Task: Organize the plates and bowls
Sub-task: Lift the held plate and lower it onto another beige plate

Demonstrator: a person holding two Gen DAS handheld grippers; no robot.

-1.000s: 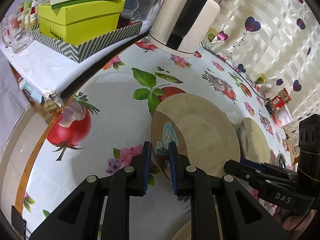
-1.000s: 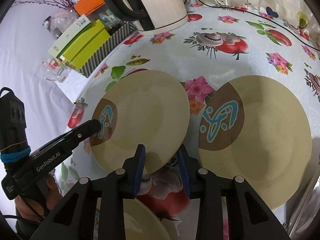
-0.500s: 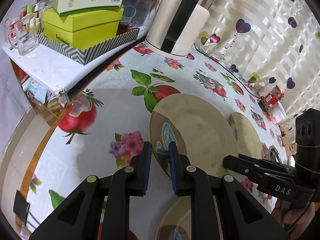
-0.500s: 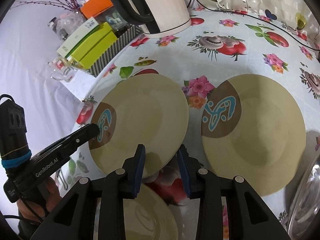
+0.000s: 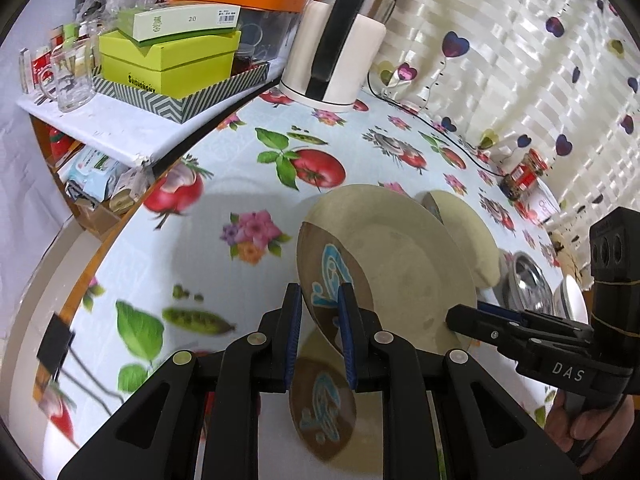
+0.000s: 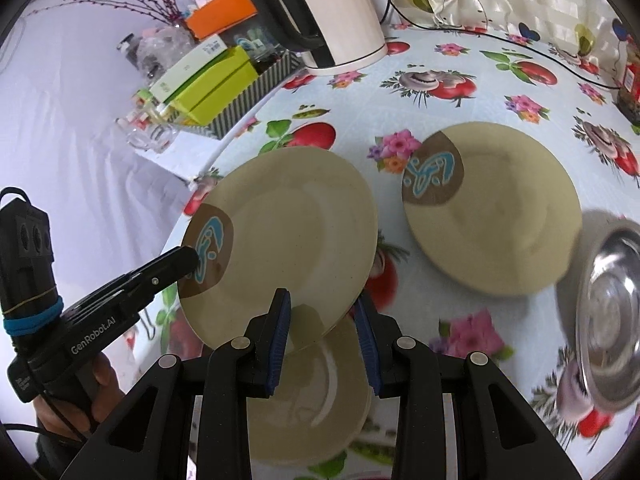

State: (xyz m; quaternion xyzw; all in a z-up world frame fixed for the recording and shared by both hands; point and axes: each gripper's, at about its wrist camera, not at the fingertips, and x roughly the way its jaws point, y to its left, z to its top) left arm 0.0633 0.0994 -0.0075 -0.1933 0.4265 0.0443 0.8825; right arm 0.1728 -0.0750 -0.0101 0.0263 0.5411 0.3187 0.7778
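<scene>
Lifted plate between both my claws

My left claw [image 5: 319, 336], jaws just widening, and right claw [image 6: 322, 340] pinch the round beige ceramic plate [image 6: 296, 240] above the floral surface [image 5: 240, 168]; another plate [image 6: 504, 216] lies at three o'clock.

Bright, even indoor light, no hard glare. Soft shadow under the lifted plate [image 5: 400, 264] on the tablecloth [image 5: 240, 184]. Strong fisheye bend with black corners in both views. Motion blur smears the near tablecloth print and the steel bowl [image 6: 612, 320] at right; far clutter stays sharp.
</scene>
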